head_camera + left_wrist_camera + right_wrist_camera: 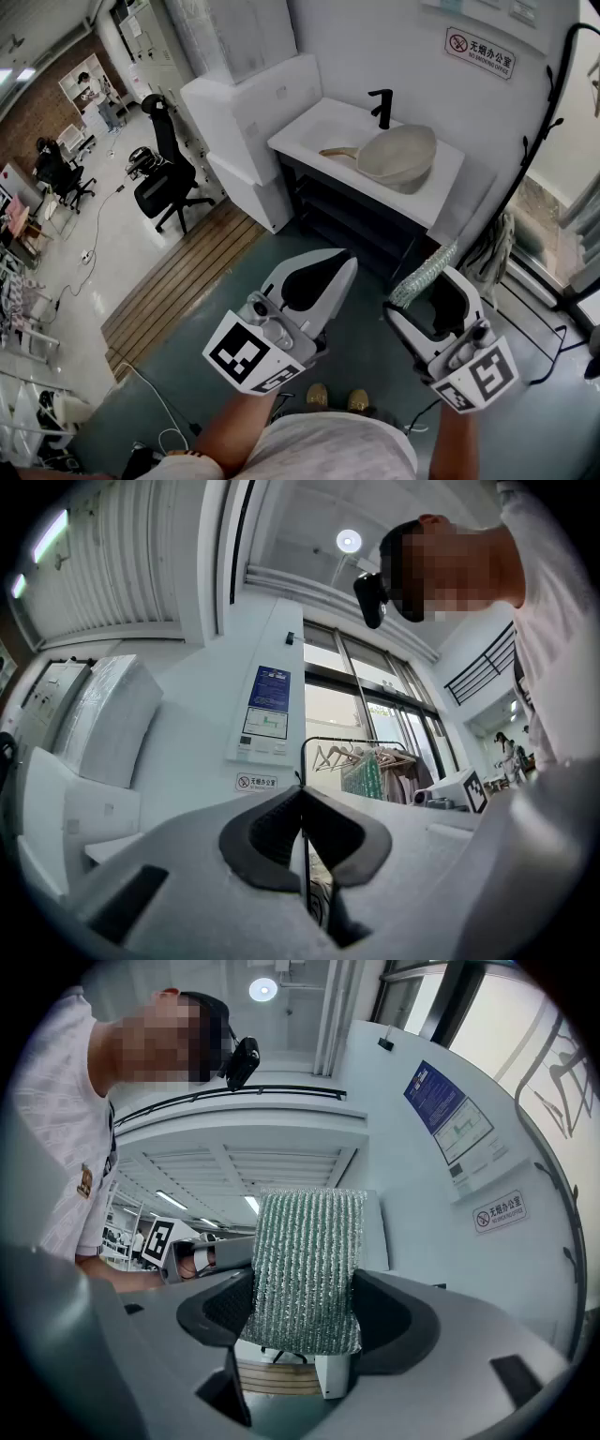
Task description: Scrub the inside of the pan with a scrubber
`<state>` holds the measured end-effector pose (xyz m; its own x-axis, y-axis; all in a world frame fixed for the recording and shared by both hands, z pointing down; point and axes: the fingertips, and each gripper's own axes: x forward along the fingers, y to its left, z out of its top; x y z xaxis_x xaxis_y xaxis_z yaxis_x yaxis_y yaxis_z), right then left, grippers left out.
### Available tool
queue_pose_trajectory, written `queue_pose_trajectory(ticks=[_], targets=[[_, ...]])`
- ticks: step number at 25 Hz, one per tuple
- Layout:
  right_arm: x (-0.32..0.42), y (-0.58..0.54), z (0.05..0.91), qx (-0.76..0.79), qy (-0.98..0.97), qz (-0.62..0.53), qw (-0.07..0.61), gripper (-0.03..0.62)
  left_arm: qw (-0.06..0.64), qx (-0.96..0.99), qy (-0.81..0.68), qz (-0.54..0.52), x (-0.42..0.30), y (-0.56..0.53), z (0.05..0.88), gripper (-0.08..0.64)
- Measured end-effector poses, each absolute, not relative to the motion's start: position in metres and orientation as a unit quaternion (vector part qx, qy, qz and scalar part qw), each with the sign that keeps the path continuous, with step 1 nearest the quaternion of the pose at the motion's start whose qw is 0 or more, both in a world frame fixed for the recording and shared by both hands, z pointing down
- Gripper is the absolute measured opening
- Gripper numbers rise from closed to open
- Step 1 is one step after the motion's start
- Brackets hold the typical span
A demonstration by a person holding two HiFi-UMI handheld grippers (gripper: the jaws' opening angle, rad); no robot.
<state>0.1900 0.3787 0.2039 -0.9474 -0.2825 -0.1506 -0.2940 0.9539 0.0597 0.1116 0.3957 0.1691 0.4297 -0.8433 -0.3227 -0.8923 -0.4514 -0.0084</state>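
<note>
A beige pan (397,157) with a wooden handle leans in the white sink (319,127), far ahead of both grippers. My left gripper (339,264) is shut with nothing between its jaws; in the left gripper view (301,810) the dark pads (269,841) meet. My right gripper (411,298) is shut on a silvery-green scrubber (425,271), which sticks out past the jaws toward the sink. In the right gripper view (302,1321) the scrubber (307,1265) fills the gap between the pads. Both grippers are held near the person's waist, above the floor.
A black tap (382,107) stands behind the sink. A white cabinet (251,122) is left of the sink, a black office chair (167,178) farther left. Wooden decking (178,281) lies on the floor. Cables and a black stand (539,141) are on the right.
</note>
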Motion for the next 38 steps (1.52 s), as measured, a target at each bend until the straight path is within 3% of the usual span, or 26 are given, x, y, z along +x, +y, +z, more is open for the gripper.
queue_pose_trajectory(ticks=[18, 38], targets=[[0.188, 0.381, 0.2, -0.153, 0.985, 0.027, 0.08, 0.339, 0.086, -0.835, 0.523, 0.148, 0.099, 0.402, 0.17, 0.015], [0.125, 0.365, 0.206, -0.185, 0.979, 0.027, 0.076, 0.339, 0.091, -0.843, 0.506, 0.158, 0.025, 0.39, 0.173, 0.015]])
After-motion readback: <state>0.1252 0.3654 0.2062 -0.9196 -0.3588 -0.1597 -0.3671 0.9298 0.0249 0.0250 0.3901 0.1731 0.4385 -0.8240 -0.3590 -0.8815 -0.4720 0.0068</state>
